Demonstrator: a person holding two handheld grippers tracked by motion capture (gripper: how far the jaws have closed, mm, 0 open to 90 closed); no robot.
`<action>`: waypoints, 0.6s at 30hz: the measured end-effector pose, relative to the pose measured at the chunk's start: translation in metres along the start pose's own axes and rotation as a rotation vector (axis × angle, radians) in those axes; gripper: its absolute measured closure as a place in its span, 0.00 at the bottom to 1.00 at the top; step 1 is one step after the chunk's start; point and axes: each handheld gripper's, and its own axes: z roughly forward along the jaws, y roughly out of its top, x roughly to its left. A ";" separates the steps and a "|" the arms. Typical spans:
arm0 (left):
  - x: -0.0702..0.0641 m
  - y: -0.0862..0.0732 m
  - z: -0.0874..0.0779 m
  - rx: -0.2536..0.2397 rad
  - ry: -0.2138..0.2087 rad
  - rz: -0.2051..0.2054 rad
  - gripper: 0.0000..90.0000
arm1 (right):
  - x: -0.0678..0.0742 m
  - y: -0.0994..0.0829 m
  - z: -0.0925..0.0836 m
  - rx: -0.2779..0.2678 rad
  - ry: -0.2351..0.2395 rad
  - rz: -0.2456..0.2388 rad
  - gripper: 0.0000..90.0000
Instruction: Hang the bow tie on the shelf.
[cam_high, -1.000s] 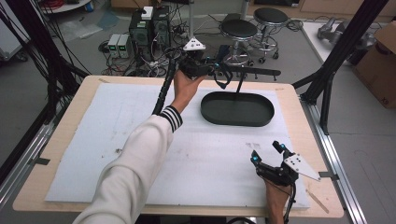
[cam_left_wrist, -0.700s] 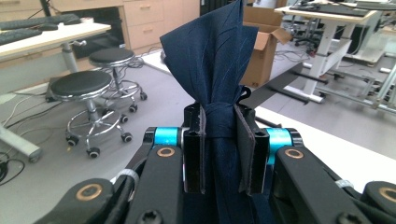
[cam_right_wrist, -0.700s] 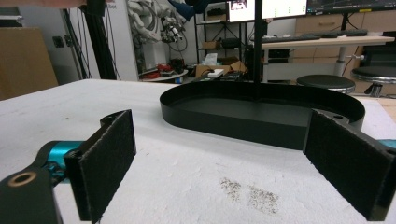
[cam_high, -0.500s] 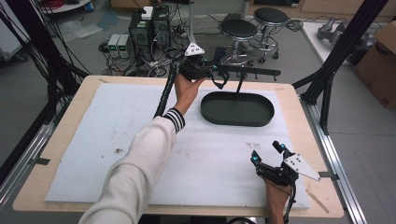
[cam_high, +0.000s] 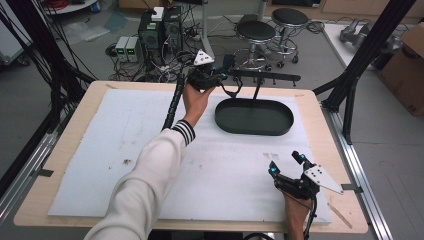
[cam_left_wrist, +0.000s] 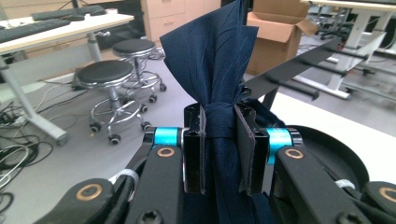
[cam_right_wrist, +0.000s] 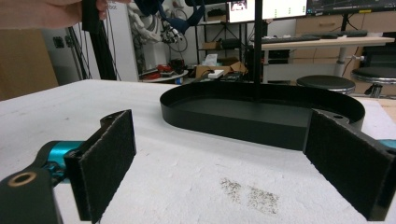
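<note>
probably a robotics lab — desktop computers (cam_high: 160, 27) with tangled cables (cam_high: 165, 67) on the floor, rolling stools (cam_high: 256, 31), monitors (cam_right_wrist: 266, 7), cardboard boxes (cam_high: 404, 55).

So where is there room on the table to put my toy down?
The white mat left of the sleeve is bare, and so is the strip between the black oval tray and the right gripper. It is crowded at the far edge, around the left gripper and the rack.
</note>
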 end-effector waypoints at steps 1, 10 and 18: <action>0.001 -0.002 -0.001 -0.001 0.002 -0.006 0.83 | 0.000 0.000 0.000 0.000 0.000 0.000 0.09; 0.003 -0.020 -0.004 0.031 0.003 -0.022 0.83 | 0.000 0.000 0.000 -0.004 0.002 -0.004 0.09; 0.001 -0.032 -0.003 0.050 -0.007 -0.039 0.83 | 0.000 0.000 0.000 -0.005 0.000 -0.008 0.09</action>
